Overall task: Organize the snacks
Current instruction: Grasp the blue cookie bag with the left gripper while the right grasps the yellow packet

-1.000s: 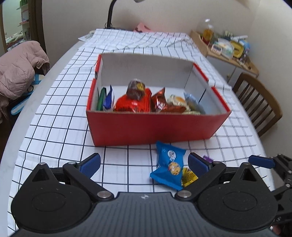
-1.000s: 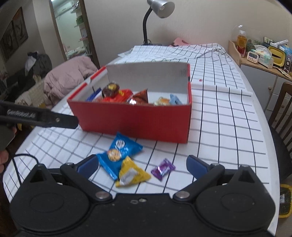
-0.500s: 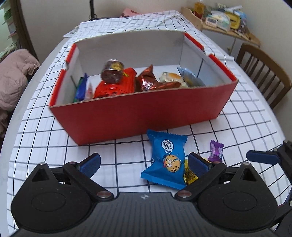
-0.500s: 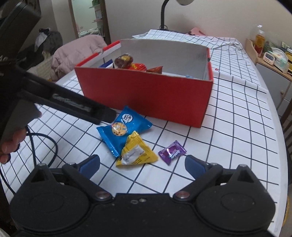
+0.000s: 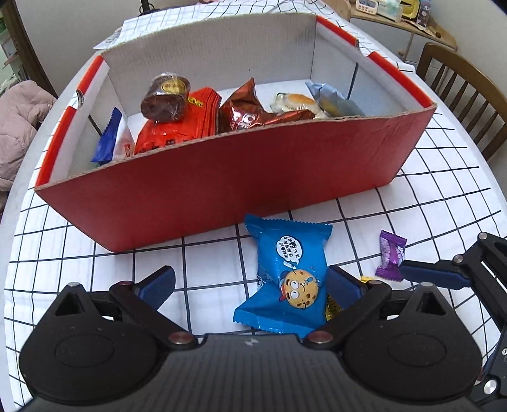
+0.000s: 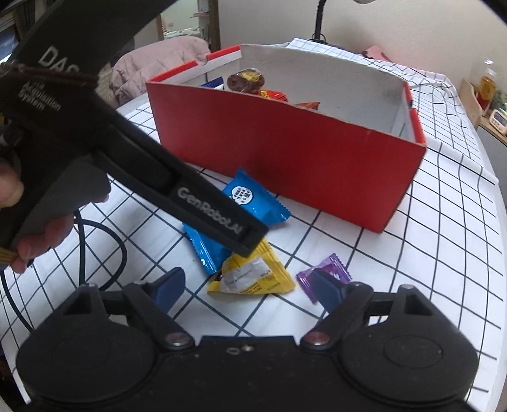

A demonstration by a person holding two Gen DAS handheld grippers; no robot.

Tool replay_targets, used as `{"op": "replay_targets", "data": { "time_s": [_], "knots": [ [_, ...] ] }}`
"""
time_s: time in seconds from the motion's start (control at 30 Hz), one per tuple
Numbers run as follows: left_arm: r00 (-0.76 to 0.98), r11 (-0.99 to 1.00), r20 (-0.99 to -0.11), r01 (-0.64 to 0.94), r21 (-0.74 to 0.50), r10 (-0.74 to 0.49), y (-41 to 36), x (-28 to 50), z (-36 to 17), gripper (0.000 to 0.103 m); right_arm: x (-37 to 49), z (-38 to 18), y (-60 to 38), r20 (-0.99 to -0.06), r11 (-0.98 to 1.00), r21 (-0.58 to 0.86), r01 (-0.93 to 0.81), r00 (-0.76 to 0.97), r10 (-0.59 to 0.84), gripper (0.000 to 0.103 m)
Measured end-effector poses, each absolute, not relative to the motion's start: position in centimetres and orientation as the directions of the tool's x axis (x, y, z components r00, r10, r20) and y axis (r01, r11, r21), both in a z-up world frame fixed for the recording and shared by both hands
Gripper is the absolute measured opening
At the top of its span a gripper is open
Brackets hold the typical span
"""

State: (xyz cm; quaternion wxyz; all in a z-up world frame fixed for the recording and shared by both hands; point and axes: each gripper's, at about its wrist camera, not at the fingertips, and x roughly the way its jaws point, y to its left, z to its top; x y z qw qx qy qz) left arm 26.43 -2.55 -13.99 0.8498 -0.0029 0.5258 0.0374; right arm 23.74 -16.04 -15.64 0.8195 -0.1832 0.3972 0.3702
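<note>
A red cardboard box (image 5: 221,193) (image 6: 285,164) holds several wrapped snacks. In front of it on the checked cloth lie a blue cookie packet (image 5: 290,279) (image 6: 253,202), a yellow packet (image 6: 250,275) partly under it, and a small purple candy (image 5: 391,253) (image 6: 329,269). My left gripper (image 5: 250,285) is open, low over the cloth, with the blue packet between its fingers toward the right one. My right gripper (image 6: 247,288) is open around the yellow packet; its right finger covers part of the purple candy.
The left gripper's body (image 6: 133,168) crosses the right wrist view above the blue packet. A wooden chair (image 5: 459,95) stands at the table's right edge. A pink coat (image 5: 19,126) lies to the left. A cluttered shelf (image 5: 396,12) is at the back right.
Both grippers have moved forward and down toward the loose snacks. The left gripper now straddles the blue packet and the right one the yellow packet. Both stay open.
</note>
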Motion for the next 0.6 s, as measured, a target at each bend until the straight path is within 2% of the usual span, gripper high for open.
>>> {"op": "replay_targets", "data": {
  "time_s": [0.2,0.27,0.47,0.6],
  "knots": [
    [0.444,0.999,-0.895,-0.052,0.004,0.027,-2.8,26.8,-14.4,0.089,23.9,-16.4,-15.1,-0.79,0.636,-0.036,-0.771,0.412,0.454,0.074],
    [0.442,0.999,-0.897,-0.038,-0.004,0.013,-3.1,26.9,-14.4,0.077,24.0,-16.6,-14.9,-0.795,0.628,-0.043,-0.777,0.407,0.45,0.07],
    [0.417,1.0,-0.909,-0.015,-0.022,-0.014,-3.5,26.9,-14.9,0.054,23.8,-16.9,-14.7,-0.798,0.618,-0.057,-0.784,0.408,0.444,0.058],
    [0.422,0.999,-0.906,-0.029,-0.044,-0.028,-3.1,26.7,-14.9,0.048,23.7,-16.9,-14.7,-0.795,0.622,-0.059,-0.781,0.414,0.444,0.054]
  ]
}}
